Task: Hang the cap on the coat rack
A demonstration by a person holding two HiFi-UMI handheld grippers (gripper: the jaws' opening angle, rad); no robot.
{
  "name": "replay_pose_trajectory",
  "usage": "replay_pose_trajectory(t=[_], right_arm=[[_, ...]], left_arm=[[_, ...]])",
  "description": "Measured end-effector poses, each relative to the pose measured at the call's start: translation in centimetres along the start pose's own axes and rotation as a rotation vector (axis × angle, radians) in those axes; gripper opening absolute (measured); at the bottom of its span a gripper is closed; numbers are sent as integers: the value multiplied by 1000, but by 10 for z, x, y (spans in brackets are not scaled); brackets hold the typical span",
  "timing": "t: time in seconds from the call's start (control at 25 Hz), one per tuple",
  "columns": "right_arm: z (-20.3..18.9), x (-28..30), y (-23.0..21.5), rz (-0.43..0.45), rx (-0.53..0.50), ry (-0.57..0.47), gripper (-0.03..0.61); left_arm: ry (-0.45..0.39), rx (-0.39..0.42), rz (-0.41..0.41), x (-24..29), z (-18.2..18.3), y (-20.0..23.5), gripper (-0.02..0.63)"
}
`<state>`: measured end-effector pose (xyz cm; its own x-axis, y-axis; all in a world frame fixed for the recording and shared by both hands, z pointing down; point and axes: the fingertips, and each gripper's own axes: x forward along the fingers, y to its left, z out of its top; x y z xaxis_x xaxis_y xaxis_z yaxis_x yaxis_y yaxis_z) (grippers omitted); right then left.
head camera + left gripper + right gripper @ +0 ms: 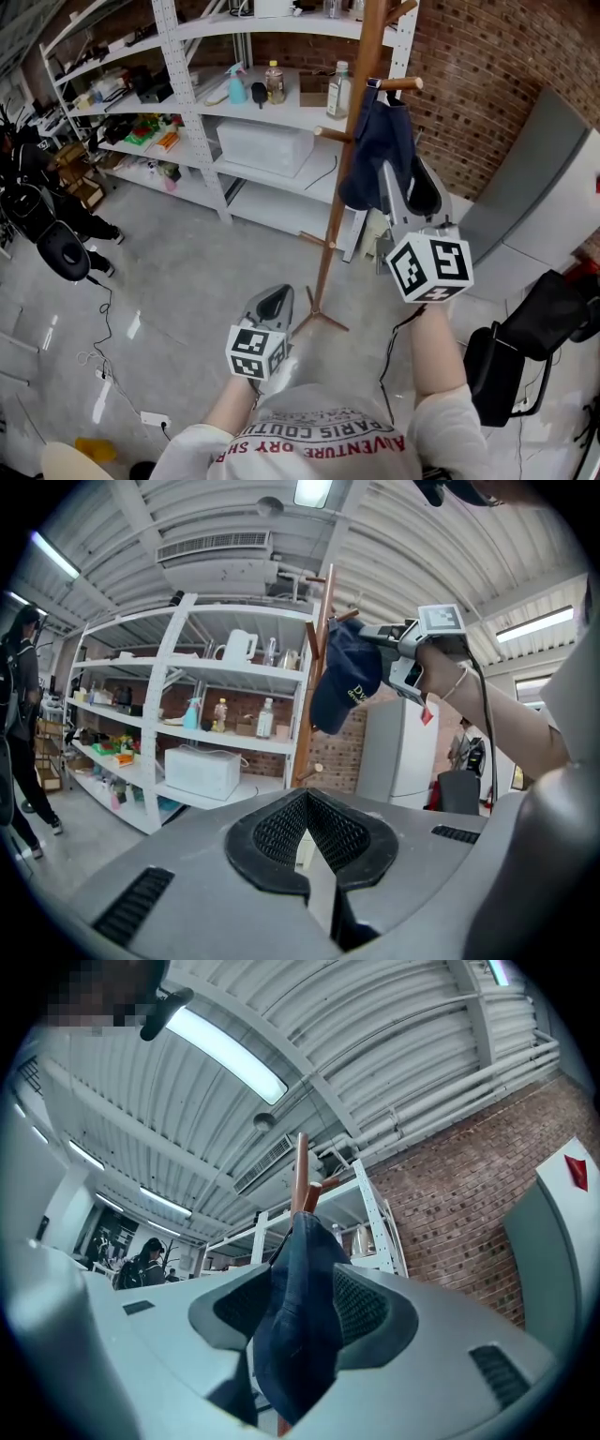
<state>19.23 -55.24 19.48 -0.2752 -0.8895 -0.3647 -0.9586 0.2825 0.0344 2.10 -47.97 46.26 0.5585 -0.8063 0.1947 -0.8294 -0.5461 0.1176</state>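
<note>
A dark blue cap [375,150] hangs from a wooden peg [398,83] of the coat rack [339,202], its pole rising from a tripod foot on the floor. My right gripper [408,192] is raised to the cap's lower part, jaws spread on either side of it. In the right gripper view the cap [298,1316] hangs between the open pads, the pole behind it. My left gripper [274,302] is held low near my chest, shut and empty. The left gripper view shows the cap [345,682] and the right gripper beside it.
White metal shelving [272,112] with bottles and boxes stands behind the rack. A grey cabinet [534,206] and a black chair [506,366] are to the right. A person in dark clothes [47,216] is at the far left. Cables [103,356] lie on the floor.
</note>
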Motion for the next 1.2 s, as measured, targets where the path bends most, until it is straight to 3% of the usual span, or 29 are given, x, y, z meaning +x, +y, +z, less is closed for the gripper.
replay_pose_trajectory(t=[0.24,0.48,0.68,0.96,1.2], right_arm=[[1,-25,2,-26,-31,20,163],[-41,-63,15,-39,-111,125,159],[-80,-100,24,-67,-21,192,42],[-155,-149,28,-105,69,345,16],[-182,-164,50,-81,89,421,14]], left_arm=[[-8,9,-31,-4,1,-8,6],[-35,21,-64,-5,15,-15,6],[-60,32,-93,-5,27,-22,6],[-72,41,-114,-5,27,-27,6],[-81,58,-125,-8,33,-26,6]])
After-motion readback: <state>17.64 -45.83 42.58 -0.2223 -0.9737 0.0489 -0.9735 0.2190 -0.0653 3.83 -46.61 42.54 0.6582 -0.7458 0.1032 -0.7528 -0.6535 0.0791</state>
